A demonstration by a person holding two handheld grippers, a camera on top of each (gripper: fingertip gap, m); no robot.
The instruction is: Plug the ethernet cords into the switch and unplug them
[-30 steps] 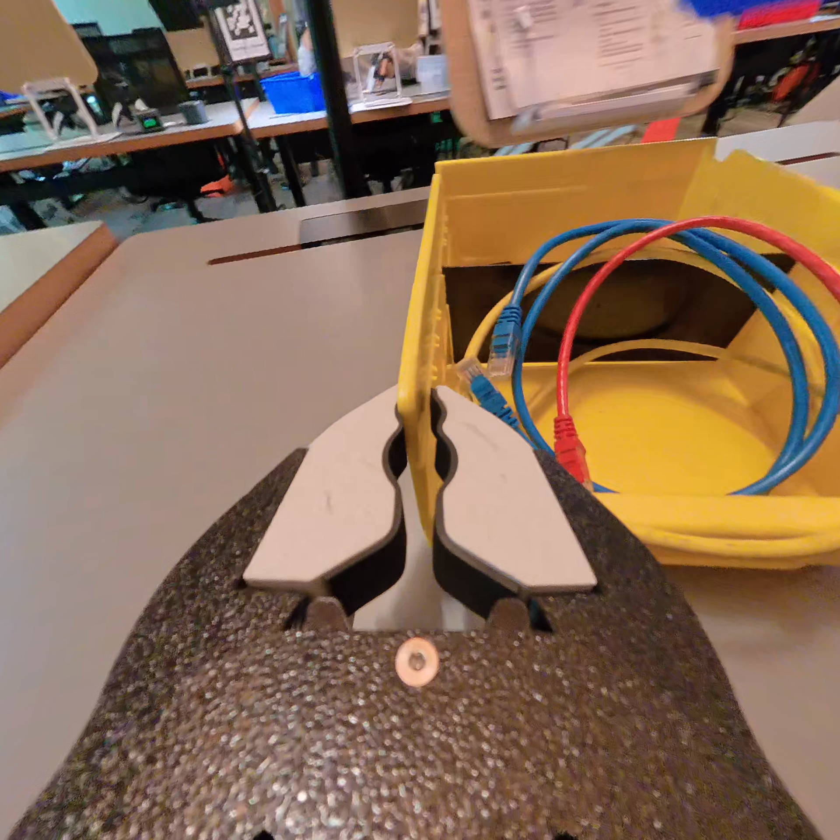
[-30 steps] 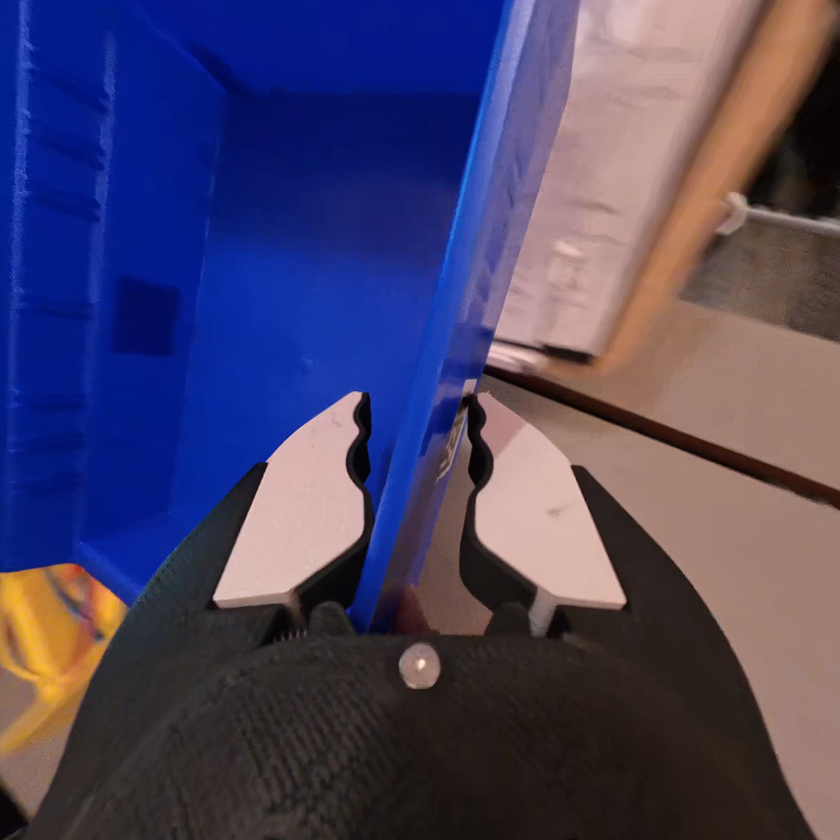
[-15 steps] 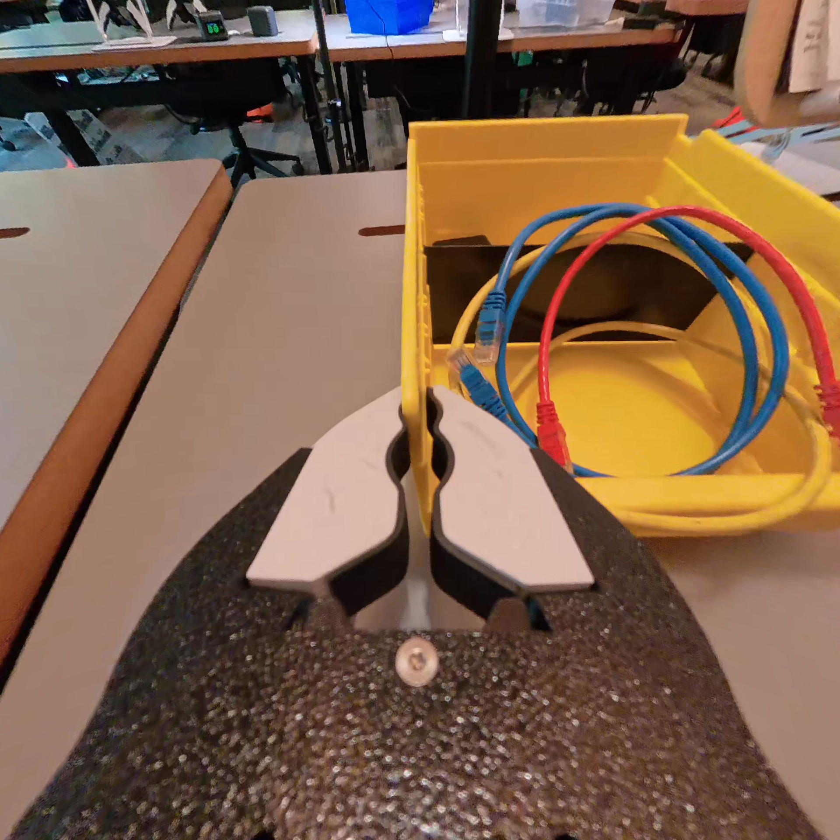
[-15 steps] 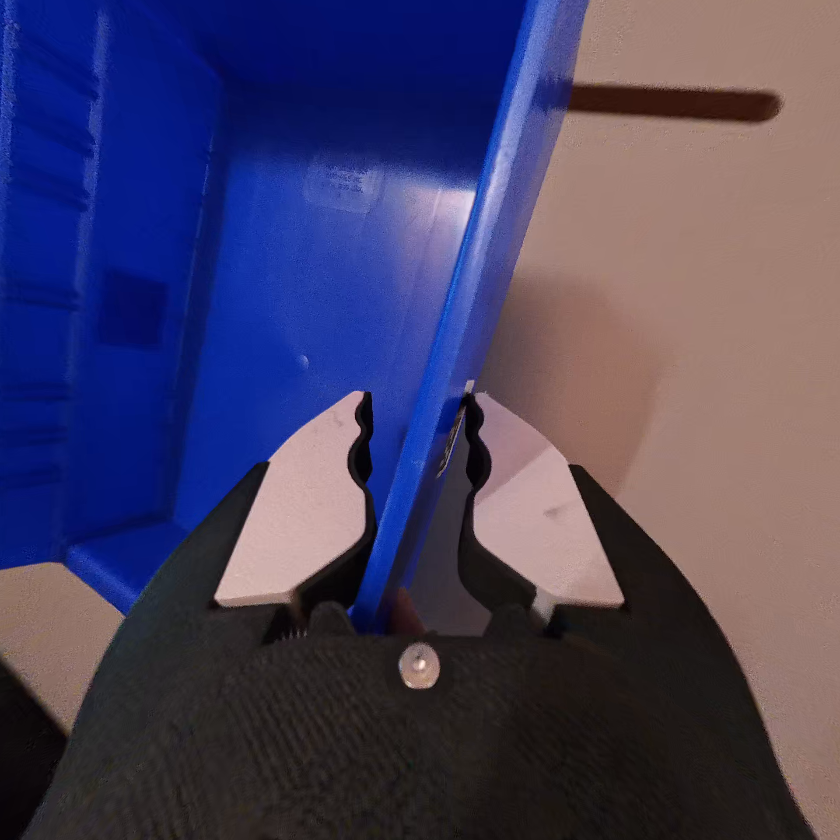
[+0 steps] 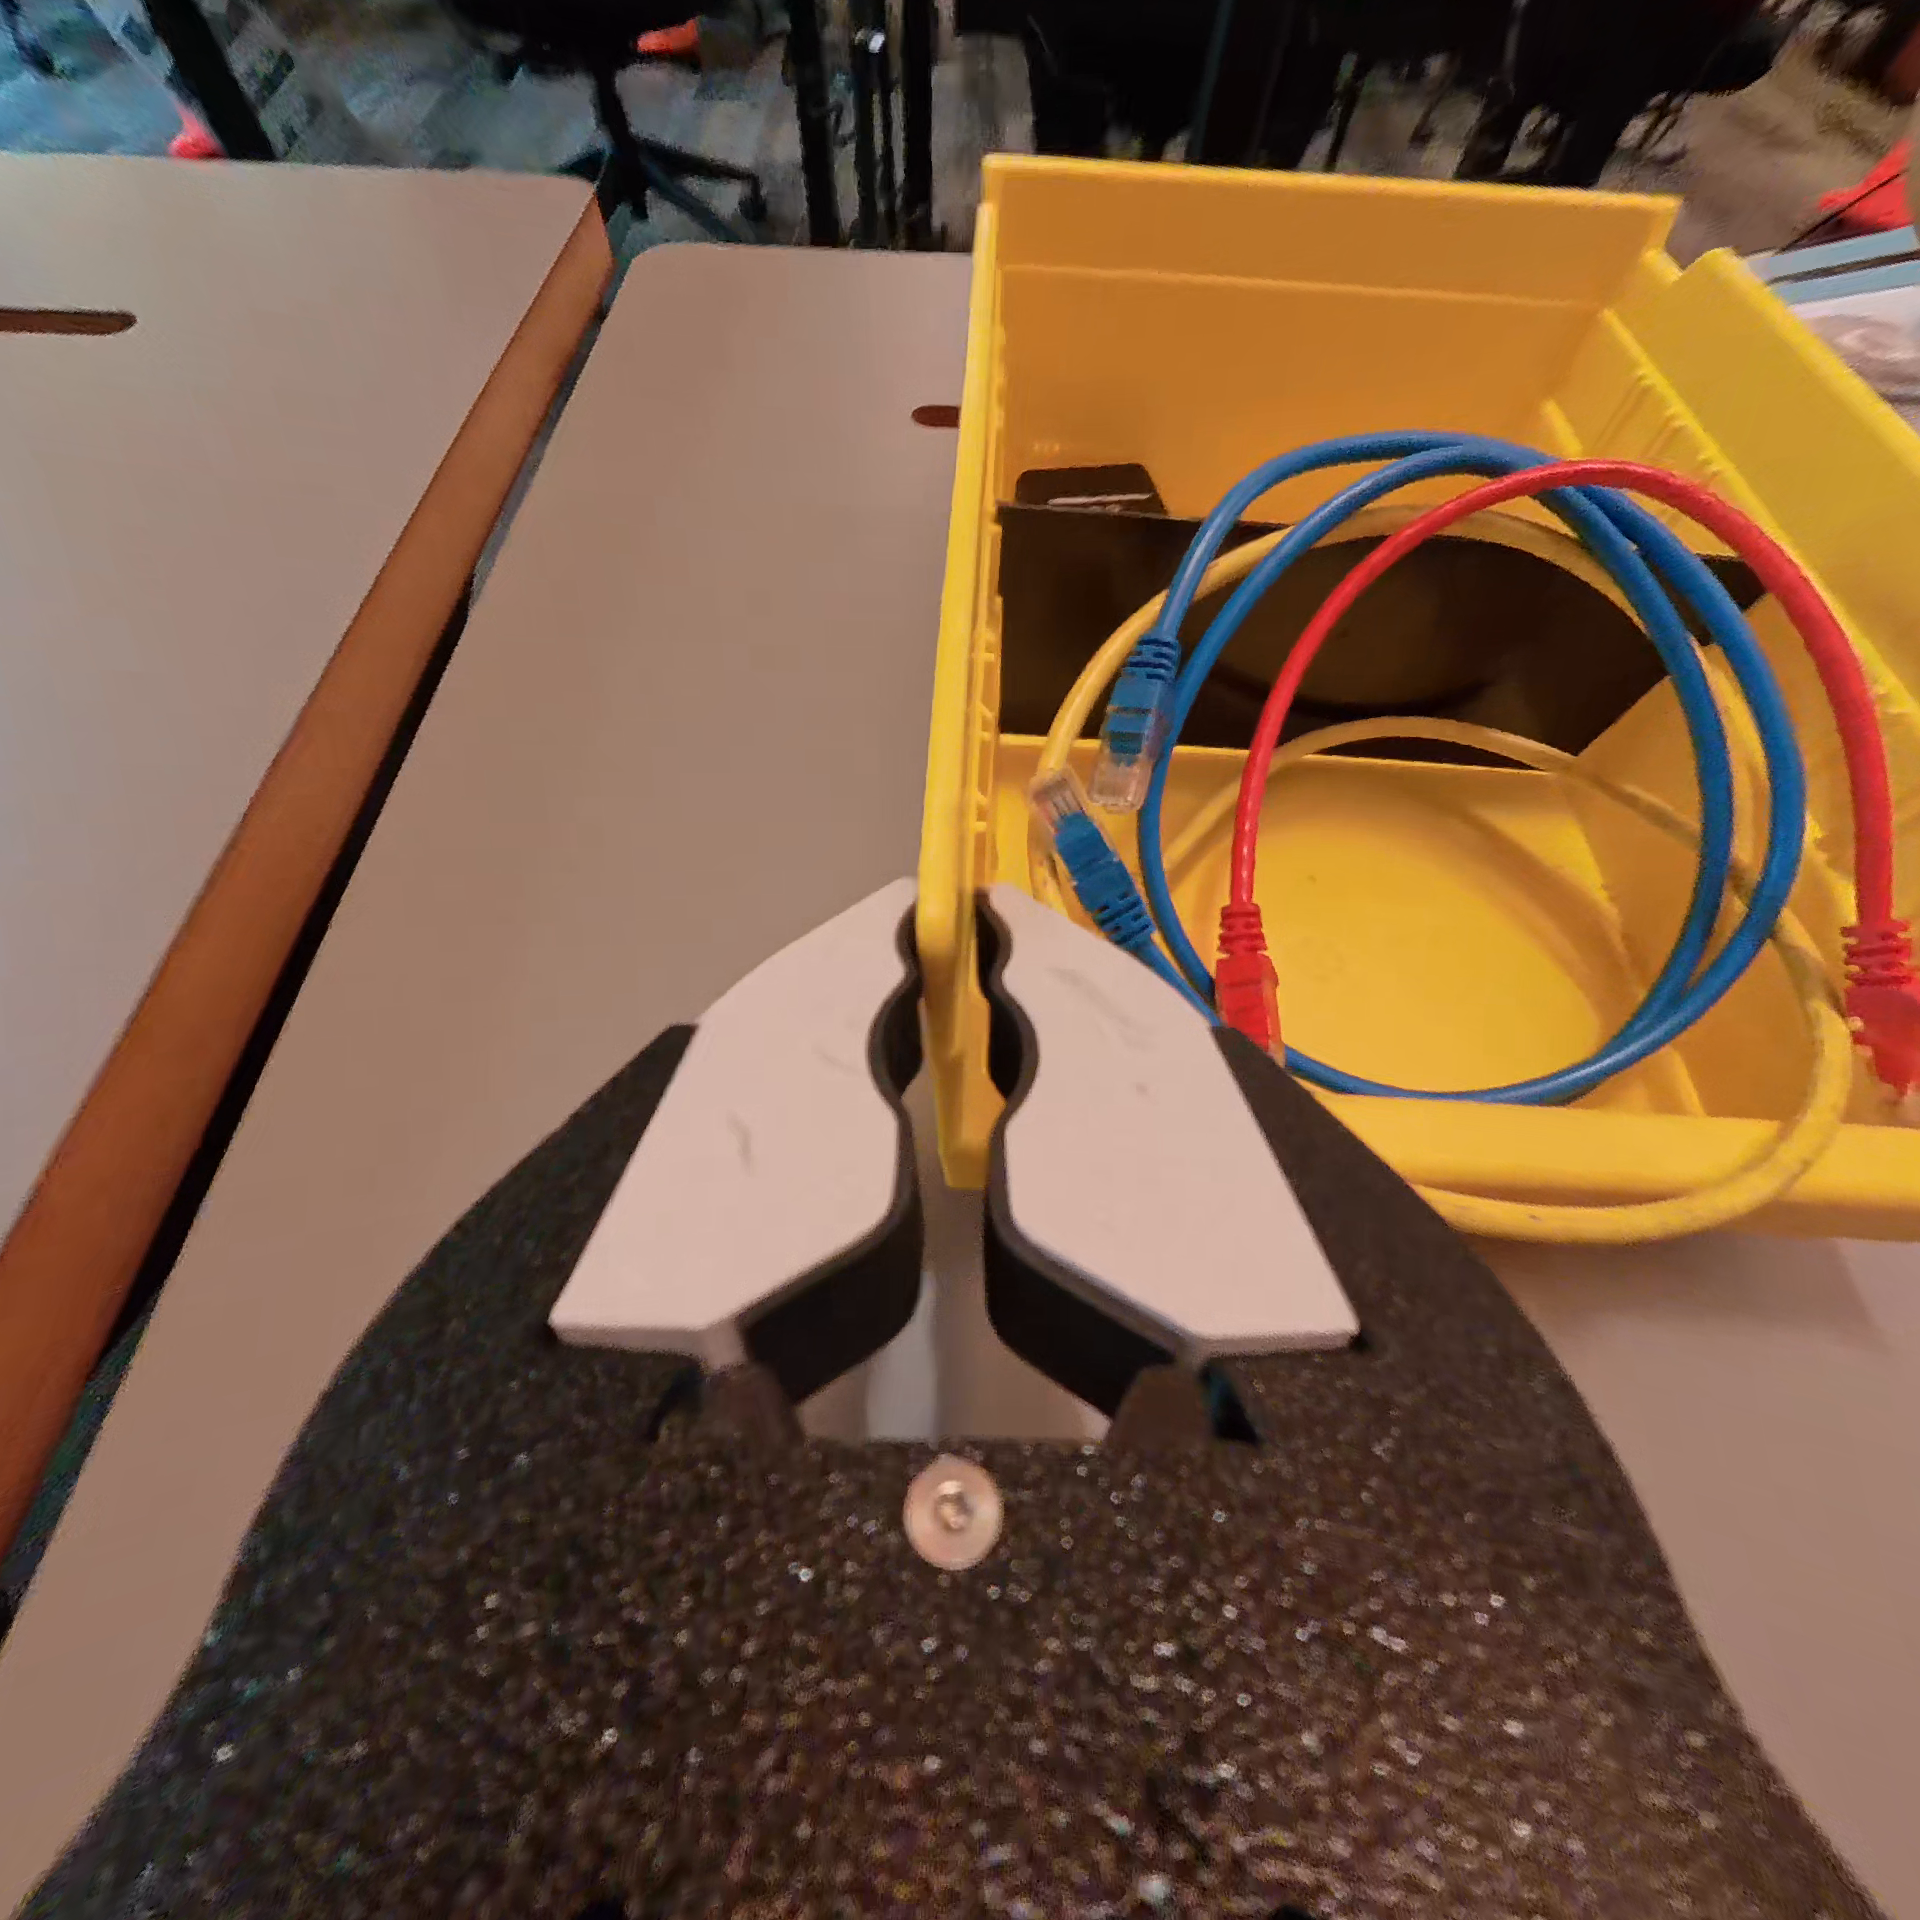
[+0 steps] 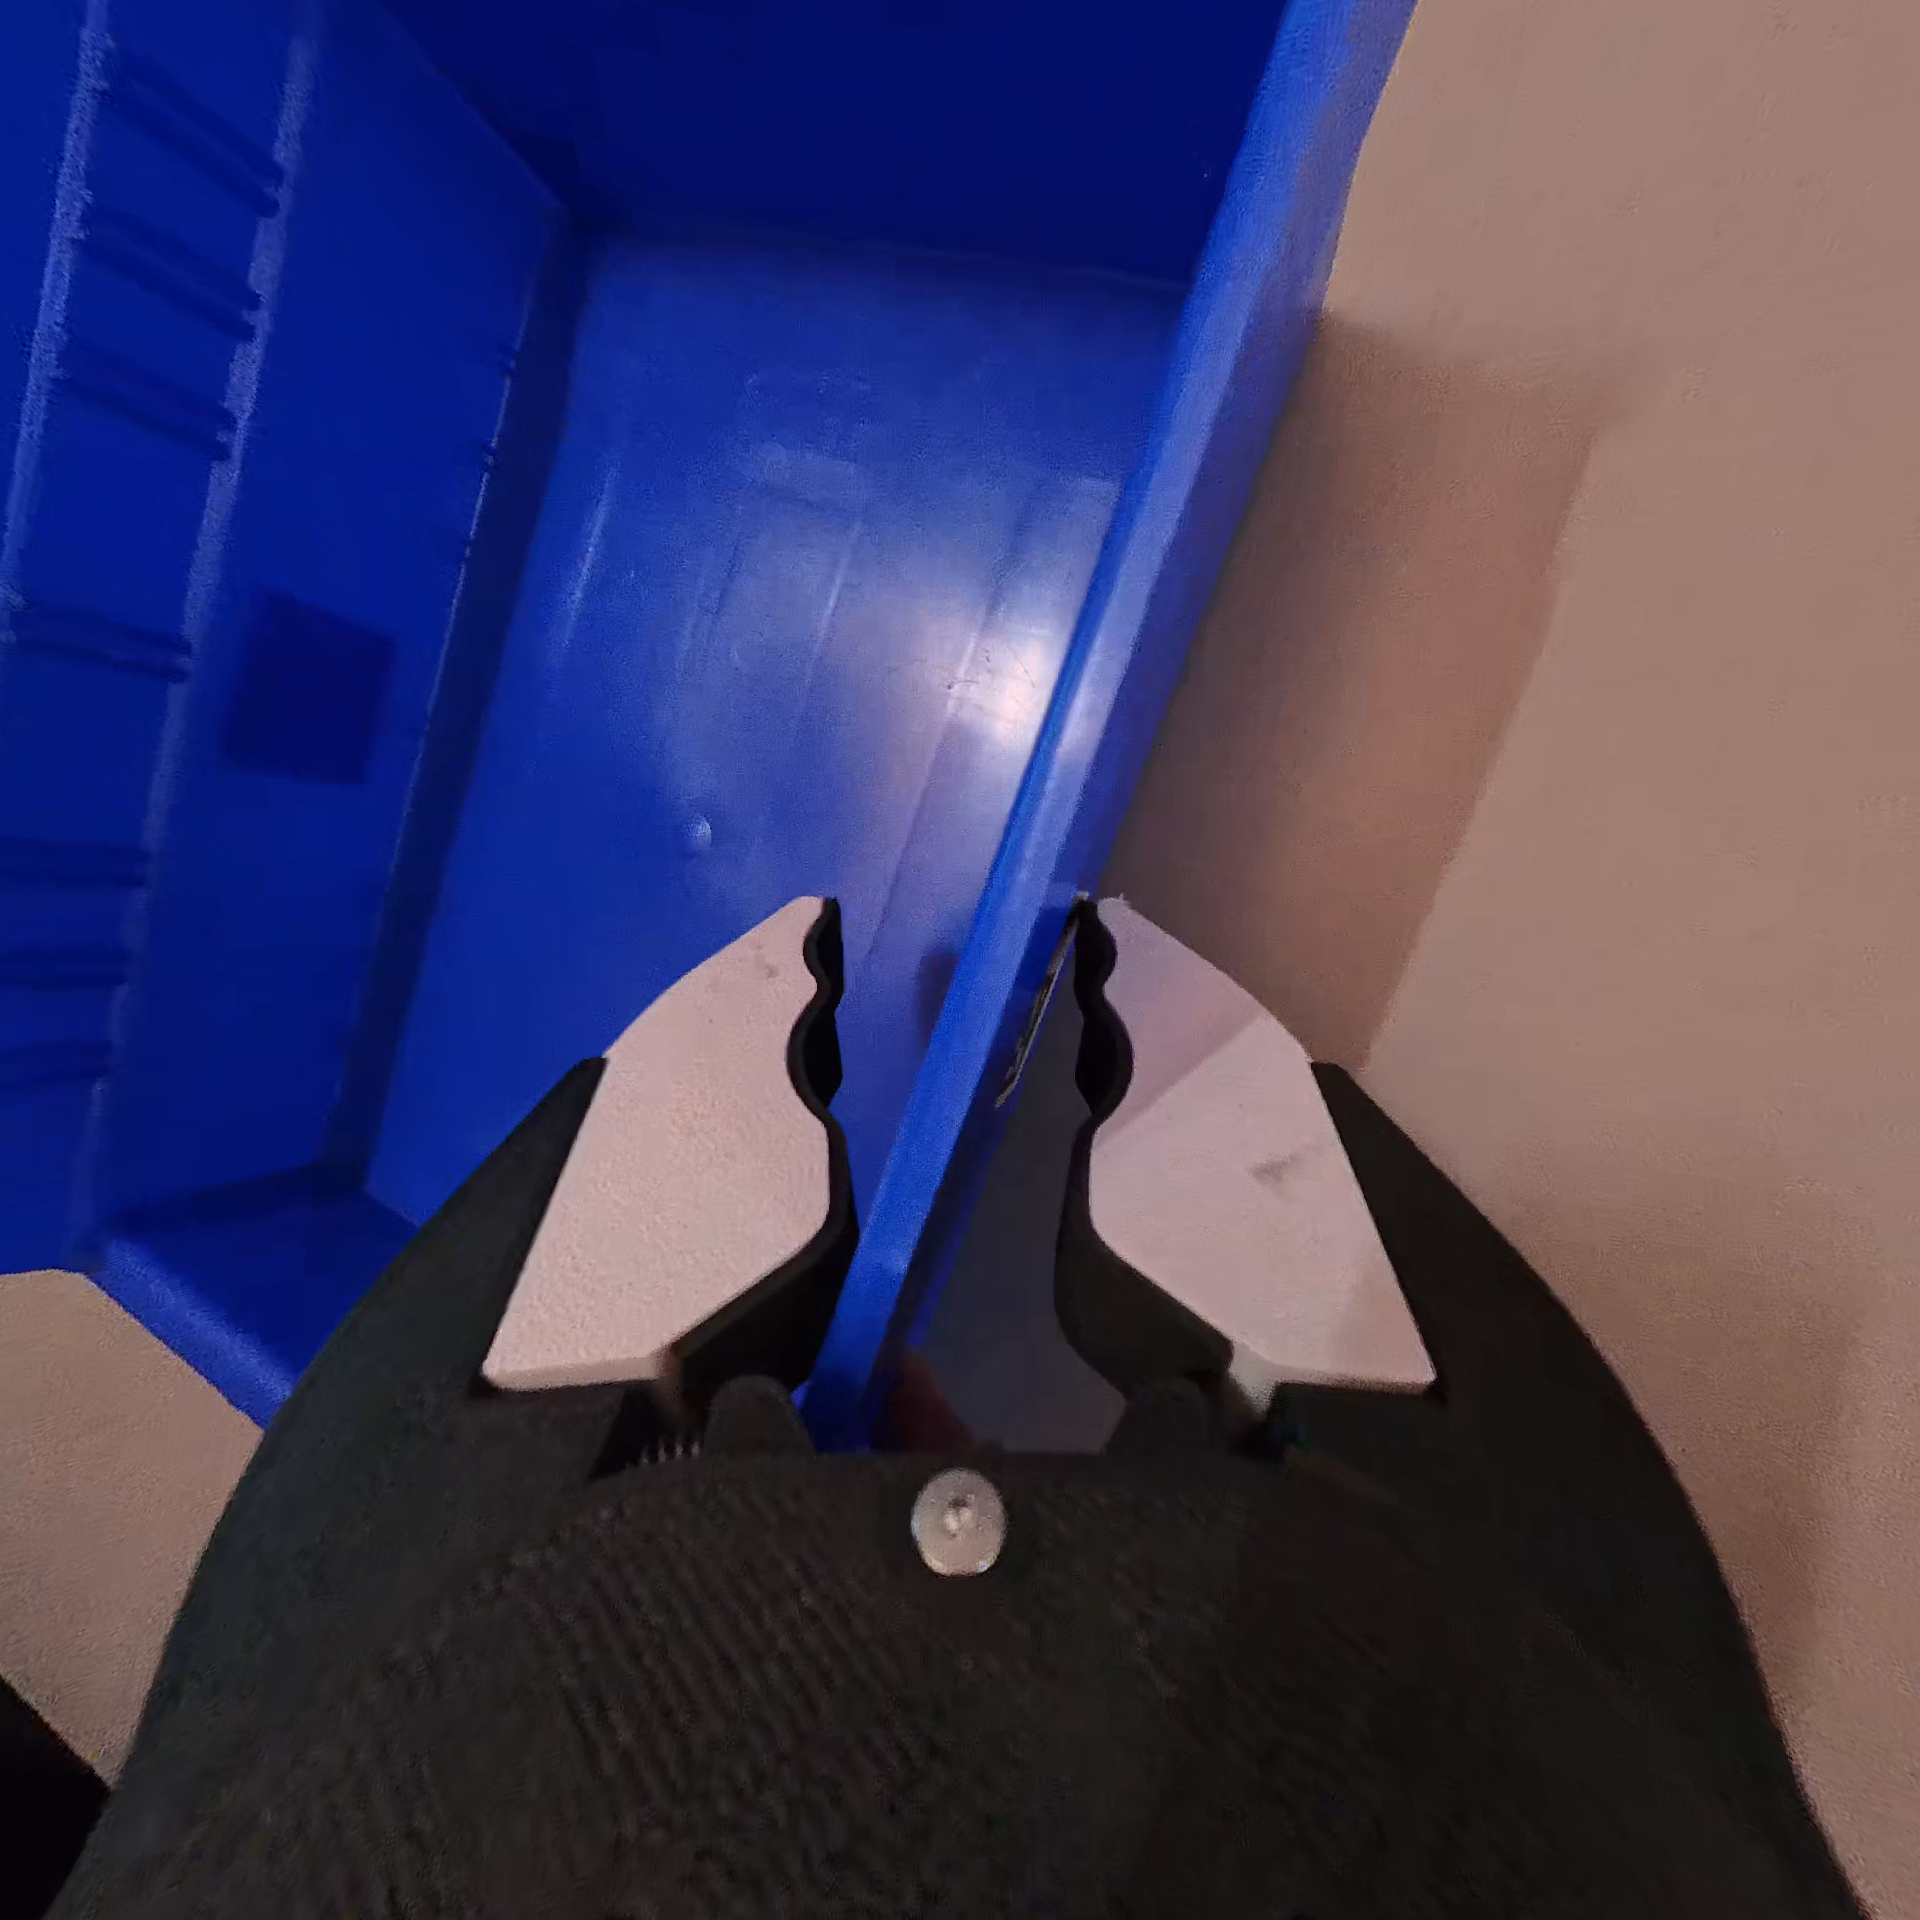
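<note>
My left gripper [image 5: 945, 914] is shut on the near left corner of a yellow bin [image 5: 1299, 208] that rests on the grey table [image 5: 675, 623]. In the bin lie a coiled blue ethernet cord [image 5: 1756, 831], a red one [image 5: 1278, 727] and a yellow one [image 5: 1766, 1174] that hangs over the front lip. A black box [image 5: 1091, 561] sits at the back of the bin, partly hidden under the cords. My right gripper [image 6: 956, 909] is shut on the right wall of a blue bin [image 6: 779, 623], one finger inside and one outside. Nothing shows inside the blue bin.
A second table [image 5: 208, 416] with a brown edge stands to the left across a narrow gap. Chair legs and desk frames stand beyond the far edge. Papers lie right of the yellow bin [image 5: 1860, 301]. Bare tabletop [image 6: 1662, 623] lies right of the blue bin.
Both bins have come down toward the table and both views now look more steeply down. The board that hung behind the yellow bin is out of view. Both grips are unchanged.
</note>
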